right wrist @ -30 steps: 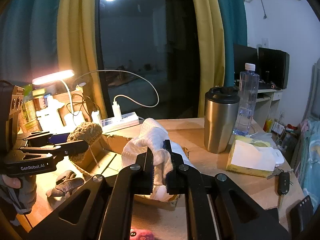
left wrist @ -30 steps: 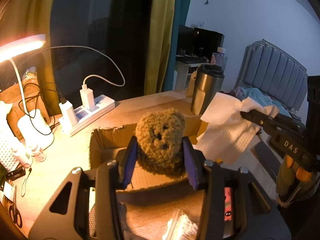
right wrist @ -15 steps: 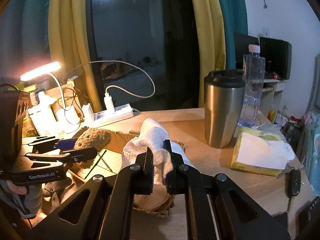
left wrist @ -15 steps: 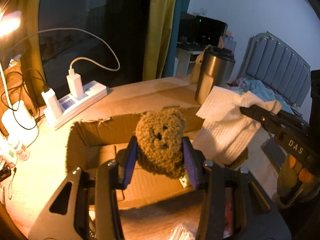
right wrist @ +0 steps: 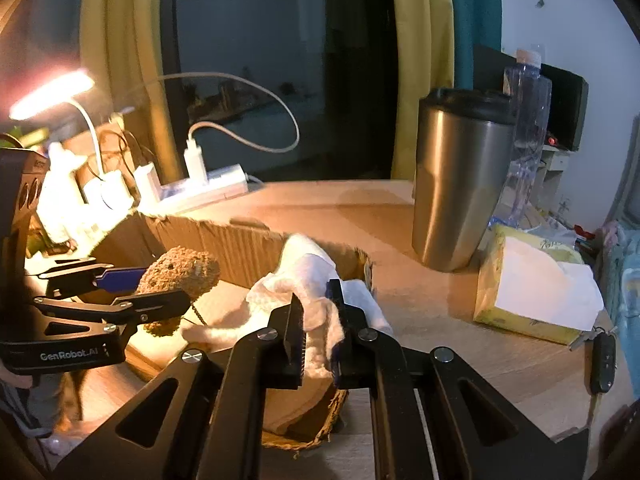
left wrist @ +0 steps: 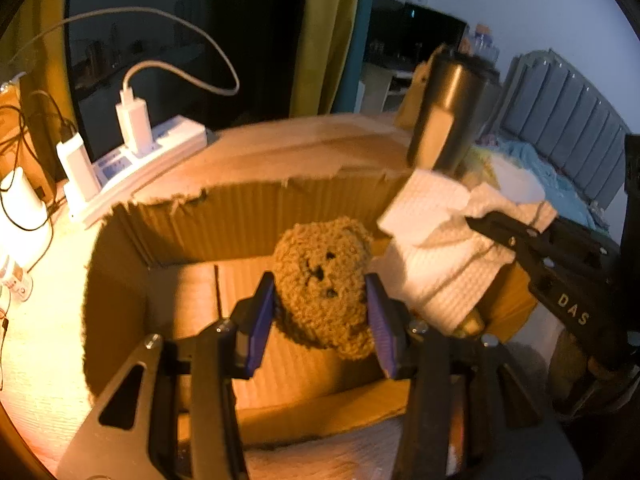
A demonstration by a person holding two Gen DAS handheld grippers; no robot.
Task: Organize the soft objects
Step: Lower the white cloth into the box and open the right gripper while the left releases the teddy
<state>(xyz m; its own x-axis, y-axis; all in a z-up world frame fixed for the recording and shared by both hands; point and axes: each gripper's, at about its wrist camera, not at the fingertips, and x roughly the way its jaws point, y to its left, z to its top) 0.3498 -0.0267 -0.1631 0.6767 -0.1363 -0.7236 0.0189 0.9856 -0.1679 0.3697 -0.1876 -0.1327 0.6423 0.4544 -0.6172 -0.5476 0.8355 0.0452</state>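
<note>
Jaws on both tools are clamped: the left gripper (left wrist: 320, 304) is pinched onto a curly brown plush bear head (left wrist: 322, 280), its blue pads (left wrist: 262, 312) pressed into either side, and the right gripper (right wrist: 316, 320) is closed tight on a bunched white waffle-weave cloth (right wrist: 304, 280). Both soft things have been carried down and forward over the last second, and the bear is now hung low inside the torn open cardboard box (left wrist: 240, 216), close above its floor, where a moment back it was held up level with the rim. The cloth has been brought in beside it at the box's right end, partly draped on the wall there. Neither item has been let go yet, so the drop-off is judged nearly done, with only the release remaining. Beyond the box, a steel travel tumbler (right wrist: 456, 184), a yellow tissue pack (right wrist: 532, 284) and a white power strip (left wrist: 136, 168) are left standing on the wooden table (right wrist: 400, 216).
</note>
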